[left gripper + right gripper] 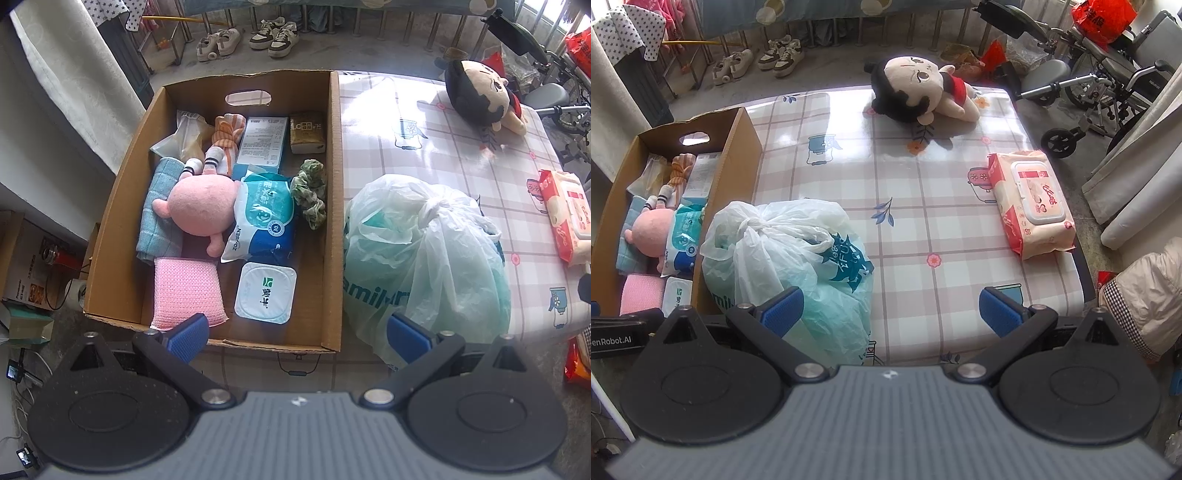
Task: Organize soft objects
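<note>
Checked oilcloth covers the desk (923,206), which stands before a railing with two pairs of shoes (759,61) on the floor beyond it. At the desk's left edge sits an open cardboard box (334,206), its right wall just beside a knotted plastic bag (786,258) bulging near the front edge. Inside the box lie a pink plush toy (201,212), a pink sponge (184,295), a teal cloth (159,214), a green scrunchie (310,192), a blue-and-white wipes pack (262,221) and a white tub (266,293); bare cardboard floor shows only along the right wall. A black-haired doll (916,90) lies on its side near the far edge, and a pink wipes pack (1032,205) rests close to the right edge. Between bag, doll and pack the middle of the desk lies bare. The left hand-held gripper (297,334) hovers over the box's near rim, fingers spread wide and empty. The right hand-held gripper (890,314) hangs above the front edge, likewise spread, its left finger (783,310) in front of the bag. A wheelchair (1108,70) stands off the far right corner.
</note>
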`<state>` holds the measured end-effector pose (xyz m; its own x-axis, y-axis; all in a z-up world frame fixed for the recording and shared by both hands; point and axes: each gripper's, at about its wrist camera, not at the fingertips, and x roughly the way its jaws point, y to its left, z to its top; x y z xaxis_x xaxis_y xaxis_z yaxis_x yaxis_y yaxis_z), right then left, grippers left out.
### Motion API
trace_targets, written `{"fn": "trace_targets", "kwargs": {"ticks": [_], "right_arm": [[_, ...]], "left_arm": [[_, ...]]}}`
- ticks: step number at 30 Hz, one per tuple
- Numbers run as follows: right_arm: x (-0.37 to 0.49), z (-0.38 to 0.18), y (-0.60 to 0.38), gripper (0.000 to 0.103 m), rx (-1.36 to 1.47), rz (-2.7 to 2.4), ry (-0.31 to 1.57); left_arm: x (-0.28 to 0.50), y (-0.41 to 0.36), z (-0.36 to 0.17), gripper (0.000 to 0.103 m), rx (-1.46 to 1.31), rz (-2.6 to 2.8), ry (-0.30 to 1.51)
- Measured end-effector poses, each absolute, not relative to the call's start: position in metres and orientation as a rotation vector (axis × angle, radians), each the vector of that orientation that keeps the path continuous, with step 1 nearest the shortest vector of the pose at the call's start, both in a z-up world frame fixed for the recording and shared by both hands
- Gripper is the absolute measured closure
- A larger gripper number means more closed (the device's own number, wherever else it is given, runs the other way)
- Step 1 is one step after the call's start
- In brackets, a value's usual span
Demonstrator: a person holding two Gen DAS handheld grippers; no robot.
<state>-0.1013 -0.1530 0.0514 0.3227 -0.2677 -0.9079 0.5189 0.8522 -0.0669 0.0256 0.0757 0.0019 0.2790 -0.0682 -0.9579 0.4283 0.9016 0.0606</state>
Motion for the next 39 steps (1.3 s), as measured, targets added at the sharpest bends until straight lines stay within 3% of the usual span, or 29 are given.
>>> {"fn": "trace_targets", "kwargs": {"ticks": [39], "right_arm": [[-0.1029, 0.0478, -0.1565, 0.001, 0.259, -0.526, 1.134]], "left_arm": [[0.0222, 0.0758, -0.0022, 0.000, 0.333, -0.335, 1.252]]}}
